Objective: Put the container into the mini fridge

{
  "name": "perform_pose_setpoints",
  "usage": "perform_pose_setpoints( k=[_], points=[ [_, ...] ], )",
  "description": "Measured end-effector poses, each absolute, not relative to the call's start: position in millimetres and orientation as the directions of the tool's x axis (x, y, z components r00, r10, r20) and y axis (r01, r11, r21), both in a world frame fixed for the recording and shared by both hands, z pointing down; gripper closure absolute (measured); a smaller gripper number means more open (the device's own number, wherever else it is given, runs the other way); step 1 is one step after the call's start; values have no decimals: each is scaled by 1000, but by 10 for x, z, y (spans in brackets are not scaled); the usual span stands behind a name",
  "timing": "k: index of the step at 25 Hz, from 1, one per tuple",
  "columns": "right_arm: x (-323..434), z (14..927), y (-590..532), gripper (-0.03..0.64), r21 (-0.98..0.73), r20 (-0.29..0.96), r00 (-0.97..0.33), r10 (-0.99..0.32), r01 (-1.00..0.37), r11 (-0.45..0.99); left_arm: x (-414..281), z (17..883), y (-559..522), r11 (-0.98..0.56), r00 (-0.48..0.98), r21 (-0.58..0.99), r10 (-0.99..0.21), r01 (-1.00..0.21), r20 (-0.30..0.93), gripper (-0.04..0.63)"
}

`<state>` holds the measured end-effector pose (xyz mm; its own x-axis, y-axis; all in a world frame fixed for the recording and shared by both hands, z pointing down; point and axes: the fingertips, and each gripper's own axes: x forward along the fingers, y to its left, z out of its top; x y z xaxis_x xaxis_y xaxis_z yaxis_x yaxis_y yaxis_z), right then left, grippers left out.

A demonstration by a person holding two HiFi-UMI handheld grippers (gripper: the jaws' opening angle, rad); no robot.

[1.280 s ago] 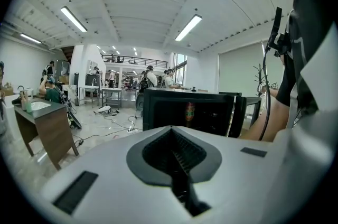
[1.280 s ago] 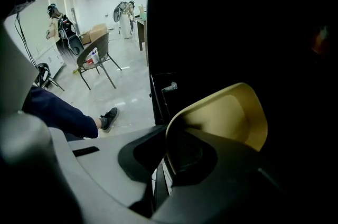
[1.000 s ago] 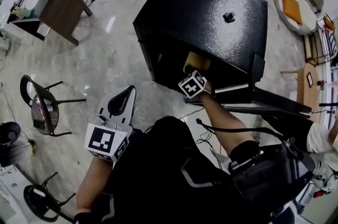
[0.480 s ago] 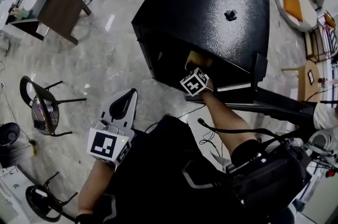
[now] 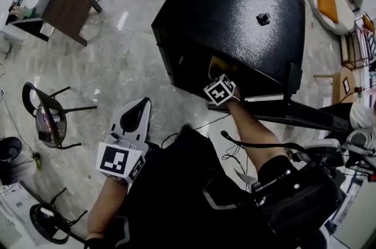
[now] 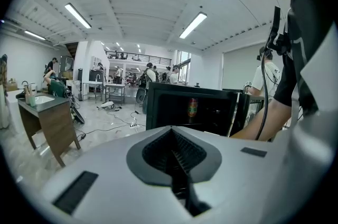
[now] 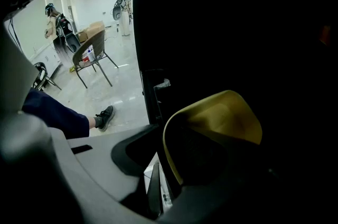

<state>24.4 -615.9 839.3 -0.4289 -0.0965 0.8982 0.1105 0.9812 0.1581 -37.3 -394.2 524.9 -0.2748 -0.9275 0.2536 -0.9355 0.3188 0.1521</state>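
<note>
Barely anything shifts on the left, so a quick pass there first. The left gripper point(image 5: 140, 107) sits by the person's hip about where it was a second back. It points out over the pale glossy floor point(image 5: 117, 60) with its jaws pressed together and nothing in them (its own view shows the ribbed pads meeting on a seam).

Moving right, the boxy black mini fridge point(image 5: 235, 13) stands with its front open. The yellow open-topped plastic container point(image 7: 222, 117) is just inside that dark opening.

The actual change is here. The right gripper point(image 5: 221, 80) is reaching steeply down into the fridge, and its jaws have just been opening. They're spread wide now, with the container's rim between them but no pad pressing on it, as far as the right gripper view shows. The hand itself doesn't look to have gone anywhere between frames.

Further right, the black fridge door point(image 5: 305, 118) hangs swung out, well clear of the arm.

My read is that this is the let-go, so the container is basically delivered. It's too dark in there to tell exactly what it's resting on. What's left is probably backing the open jaws out without snagging the rim and dragging the thing back out. Maybe the door gets shut too, though the task doesn't ask for that.
</note>
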Motion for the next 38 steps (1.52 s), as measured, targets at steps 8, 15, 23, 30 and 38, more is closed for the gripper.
perform_pose_setpoints(
  k=[8, 15, 23, 30, 38],
  points=[
    [276, 8094, -6136, 460, 177, 864, -484, -138, 35, 984, -444, 5048, -4052, 231, -186, 159, -948, -960, 260, 588],
    [359, 7726, -5977, 475, 171, 841, -510, -178, -61, 983, -496, 4952, -4199, 98, -63, 114, -960, -989, 274, 588],
    [472, 7117, -5751, 557, 142, 777, -572, -264, -249, 958, -610, 4855, -4244, -18, 47, 126, -972, -992, 230, 588],
    [415, 6363, -5589, 574, 127, 667, -668, -330, -335, 934, -686, 4769, -4305, -58, 88, 152, -976, -987, 197, 588],
    [508, 5557, -5385, 589, 56, 518, -763, -387, -421, 905, -719, 4595, -4345, -124, 149, 166, -977, -978, 151, 588]
  ],
)
